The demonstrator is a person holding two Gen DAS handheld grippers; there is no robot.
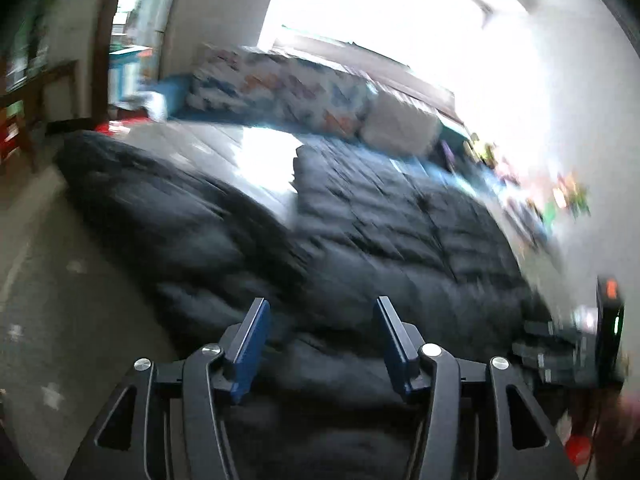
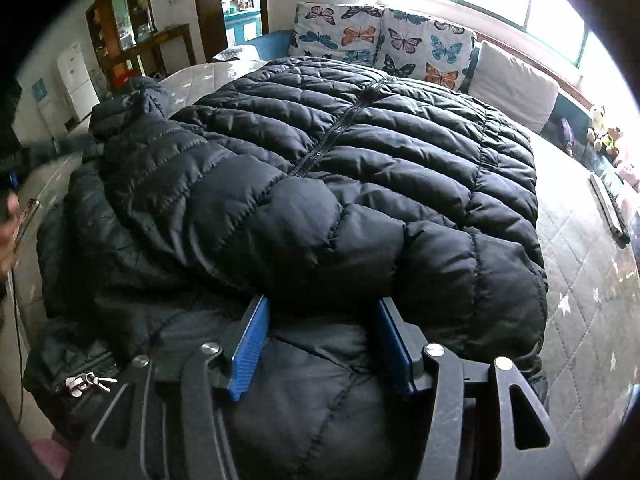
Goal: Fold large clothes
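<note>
A large black quilted puffer jacket (image 2: 328, 184) lies spread on a bed, zipper up, its hood or sleeve bunched at the left. My right gripper (image 2: 320, 312) is open, its blue pads set astride a puffy fold at the jacket's near edge. The left wrist view is blurred by motion: the same jacket (image 1: 360, 232) lies ahead, and my left gripper (image 1: 320, 312) is open and empty just above its near part. The right gripper's body (image 1: 576, 344) shows at that view's right edge.
The bed has a grey quilted mattress cover (image 2: 580, 248). Butterfly-print cushions (image 2: 380, 44) and a beige cushion (image 2: 516, 84) line the far side under a window. Plush toys (image 2: 604, 136) and a flat device (image 2: 608, 208) sit at right. Shelves (image 2: 120, 28) stand at far left.
</note>
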